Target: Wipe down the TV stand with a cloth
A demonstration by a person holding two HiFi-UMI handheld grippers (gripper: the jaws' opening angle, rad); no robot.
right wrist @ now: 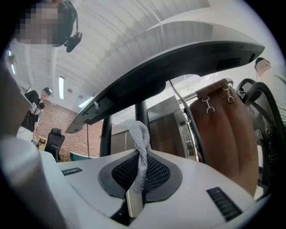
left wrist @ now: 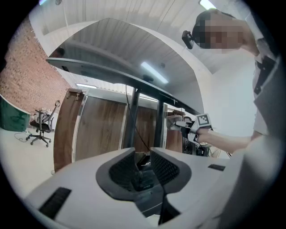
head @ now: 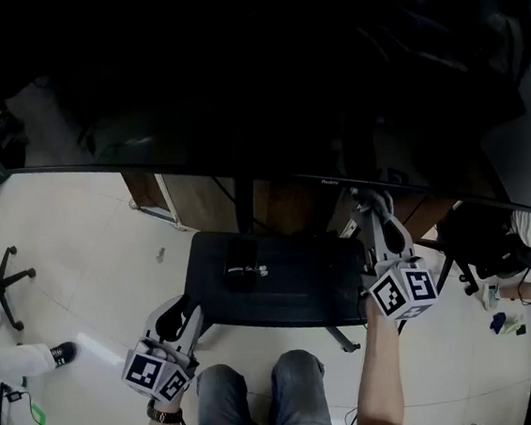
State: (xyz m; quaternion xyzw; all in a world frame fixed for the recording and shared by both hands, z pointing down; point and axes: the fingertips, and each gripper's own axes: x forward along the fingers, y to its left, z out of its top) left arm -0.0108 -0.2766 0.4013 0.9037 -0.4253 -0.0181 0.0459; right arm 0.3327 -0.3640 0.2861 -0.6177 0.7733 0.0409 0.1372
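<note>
We see pale glossy floor [head: 82,264], faint tile seams. Ahead of us, wood-panel cabinets [left wrist: 100,132], brown, metal trim at edges. Far left, red brick wall [left wrist: 22,85]; black office chair [left wrist: 41,127] on castors in front of it, green tub [left wrist: 11,118] just beside. To our right, plain white wall [left wrist: 216,89]. Overhead, white slatted ceiling [right wrist: 116,27]; we count several strip lights [right wrist: 61,87], lit. Room evenly bright.

Two hand-held grippers [head: 178,318] [head: 375,203] — one cloth [right wrist: 140,147], one TV stand [head: 292,289]
</note>
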